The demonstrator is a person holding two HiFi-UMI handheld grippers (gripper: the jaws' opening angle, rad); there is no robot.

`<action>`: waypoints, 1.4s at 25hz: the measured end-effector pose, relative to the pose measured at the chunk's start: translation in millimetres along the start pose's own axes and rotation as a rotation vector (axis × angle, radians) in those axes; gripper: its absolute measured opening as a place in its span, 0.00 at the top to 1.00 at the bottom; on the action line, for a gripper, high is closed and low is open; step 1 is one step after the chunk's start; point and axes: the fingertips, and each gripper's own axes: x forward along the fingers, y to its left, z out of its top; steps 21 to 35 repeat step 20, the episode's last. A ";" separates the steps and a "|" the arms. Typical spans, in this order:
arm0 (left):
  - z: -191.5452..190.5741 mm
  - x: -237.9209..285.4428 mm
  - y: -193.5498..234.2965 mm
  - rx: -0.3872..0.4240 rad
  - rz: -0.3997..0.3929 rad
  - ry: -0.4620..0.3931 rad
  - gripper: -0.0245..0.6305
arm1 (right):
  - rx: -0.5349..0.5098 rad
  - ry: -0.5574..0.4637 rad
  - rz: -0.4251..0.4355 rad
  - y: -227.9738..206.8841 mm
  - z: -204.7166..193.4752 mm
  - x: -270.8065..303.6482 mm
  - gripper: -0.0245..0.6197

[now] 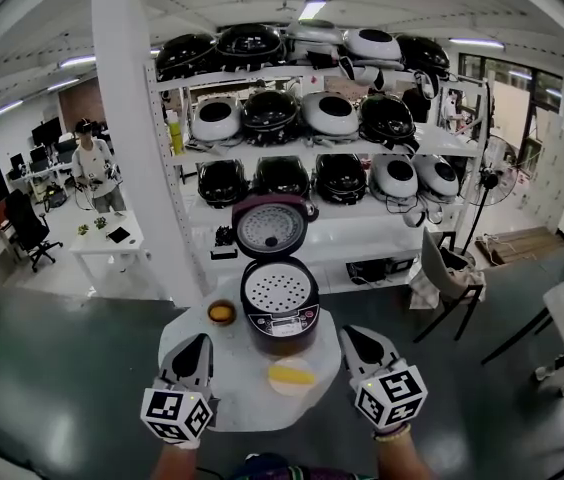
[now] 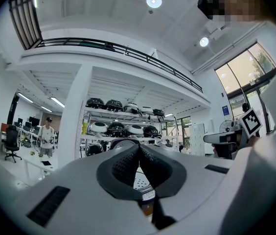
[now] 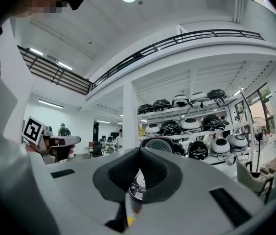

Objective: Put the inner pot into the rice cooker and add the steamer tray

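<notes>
Head view shows the white perforated steamer tray [image 1: 279, 288] already seated in the open dark round rice cooker [image 1: 282, 330], with the inner pot probably hidden beneath it. The left gripper [image 1: 200, 342] and right gripper [image 1: 353, 335] hang near the table edge, both closed and empty. The task looks done, and at most the raised lid [image 1: 272, 226] needs lowering.

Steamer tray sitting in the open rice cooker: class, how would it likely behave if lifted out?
The steamer tray looks thin and full of holes, so probably light for its width. It holds a flat round shape, so likely stiff. It sits within the rim of the rice cooker, so its edge may be hard to catch.
</notes>
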 end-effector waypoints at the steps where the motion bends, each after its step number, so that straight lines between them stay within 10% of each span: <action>1: -0.6 -1.2 1.0 -0.001 0.003 0.001 0.93 | 0.000 0.000 0.003 1.0 0.0 0.5 0.95; 35: -3.3 -10.5 1.9 0.004 0.010 -0.005 0.93 | 0.005 -0.010 0.007 7.6 0.9 -7.3 0.95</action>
